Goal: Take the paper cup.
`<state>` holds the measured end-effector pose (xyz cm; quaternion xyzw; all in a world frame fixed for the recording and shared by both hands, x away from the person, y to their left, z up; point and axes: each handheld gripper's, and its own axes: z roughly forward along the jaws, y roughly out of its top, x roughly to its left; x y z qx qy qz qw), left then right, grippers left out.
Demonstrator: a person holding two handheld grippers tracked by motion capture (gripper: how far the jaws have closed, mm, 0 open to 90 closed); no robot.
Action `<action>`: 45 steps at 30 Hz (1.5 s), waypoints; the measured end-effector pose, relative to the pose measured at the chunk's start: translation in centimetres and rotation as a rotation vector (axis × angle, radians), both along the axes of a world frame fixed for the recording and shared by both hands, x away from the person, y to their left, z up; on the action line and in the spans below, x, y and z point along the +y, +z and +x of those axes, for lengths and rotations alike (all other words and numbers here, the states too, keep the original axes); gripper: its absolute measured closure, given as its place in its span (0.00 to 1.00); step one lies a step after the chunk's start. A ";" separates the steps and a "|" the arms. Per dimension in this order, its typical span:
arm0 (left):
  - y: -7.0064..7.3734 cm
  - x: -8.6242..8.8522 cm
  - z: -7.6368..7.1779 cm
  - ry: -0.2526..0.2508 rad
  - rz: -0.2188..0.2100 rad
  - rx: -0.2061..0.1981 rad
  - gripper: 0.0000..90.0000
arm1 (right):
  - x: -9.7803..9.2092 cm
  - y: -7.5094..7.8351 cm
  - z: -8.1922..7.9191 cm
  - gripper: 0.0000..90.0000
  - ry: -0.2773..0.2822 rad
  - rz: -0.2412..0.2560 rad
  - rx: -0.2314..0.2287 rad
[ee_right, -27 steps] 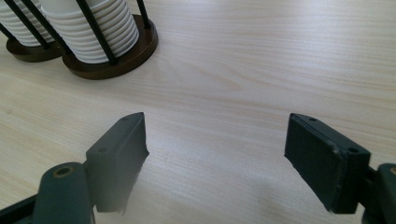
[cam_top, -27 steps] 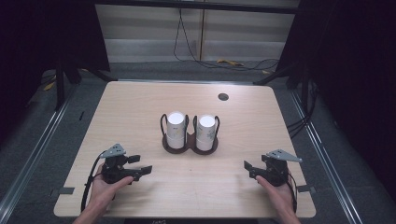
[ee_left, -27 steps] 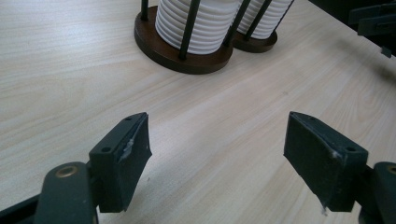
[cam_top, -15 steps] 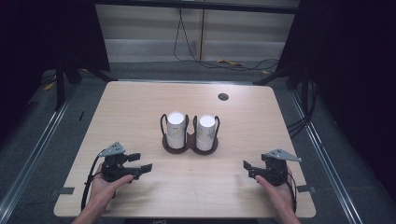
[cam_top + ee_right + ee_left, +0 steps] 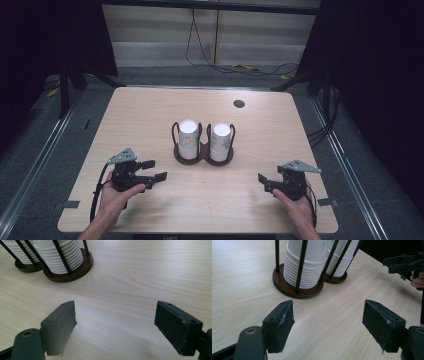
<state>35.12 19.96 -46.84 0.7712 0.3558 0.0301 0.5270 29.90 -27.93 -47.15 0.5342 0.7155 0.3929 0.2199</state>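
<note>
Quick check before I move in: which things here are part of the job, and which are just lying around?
In the job:
left cup stack
right cup stack
cup holder
left gripper, open
right gripper, open

Lying about:
table grommet
floor cables

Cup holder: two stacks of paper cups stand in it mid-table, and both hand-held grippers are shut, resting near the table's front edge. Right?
Not quite. The holder does carry two cup stacks mid-table, but both hand-held grippers are open: the left hand-held gripper and right hand-held gripper show jaws spread wide with nothing between them, as each gripper view shows.
</note>
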 end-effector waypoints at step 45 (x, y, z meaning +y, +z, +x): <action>9.1 -4.8 6.6 -0.036 0.017 -0.155 0.35 | 0.8 0.0 0.0 0.20 0.057 0.004 0.014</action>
